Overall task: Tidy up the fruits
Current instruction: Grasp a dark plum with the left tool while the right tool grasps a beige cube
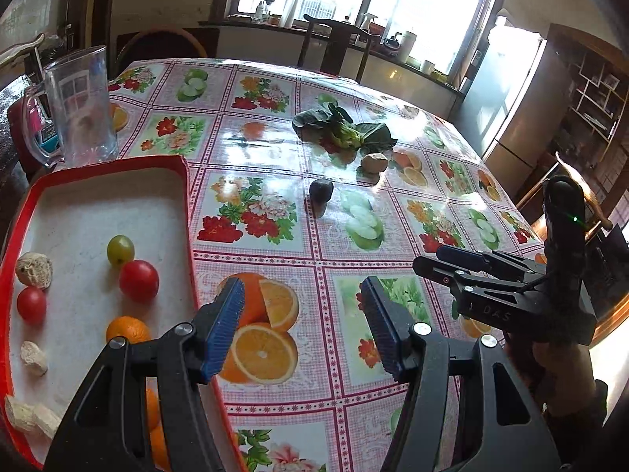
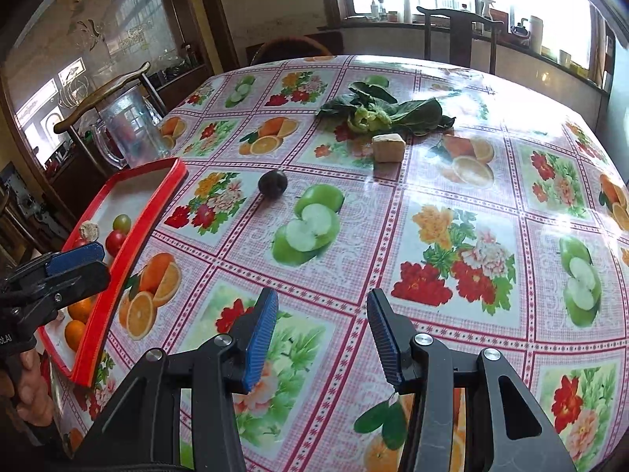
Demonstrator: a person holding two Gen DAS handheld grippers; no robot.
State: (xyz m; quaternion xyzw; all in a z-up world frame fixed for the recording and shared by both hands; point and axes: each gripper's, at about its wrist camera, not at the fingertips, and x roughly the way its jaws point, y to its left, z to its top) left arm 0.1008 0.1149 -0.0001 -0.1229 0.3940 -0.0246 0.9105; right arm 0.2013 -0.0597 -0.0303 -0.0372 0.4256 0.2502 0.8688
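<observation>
We hold both claws released and empty, left claw [image 1: 300,324] beside the red tray [image 1: 188,212] of fruit (tomatoes, oranges, a grape), right claw [image 2: 322,334] over the desk [image 2: 452,181], the dark plum [image 2: 272,184] lying beyond.

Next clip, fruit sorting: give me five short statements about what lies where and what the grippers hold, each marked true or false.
1. The red-rimmed tray holds two red tomatoes. True.
2. The dark round plum lies in the tray. False: it sits on the flowered tablecloth, outside the tray.
3. The left gripper grips an orange. False: its jaws are apart with nothing between them.
4. The leafy green vegetable lies beyond the plum. True.
5. The right gripper is empty. True.
</observation>
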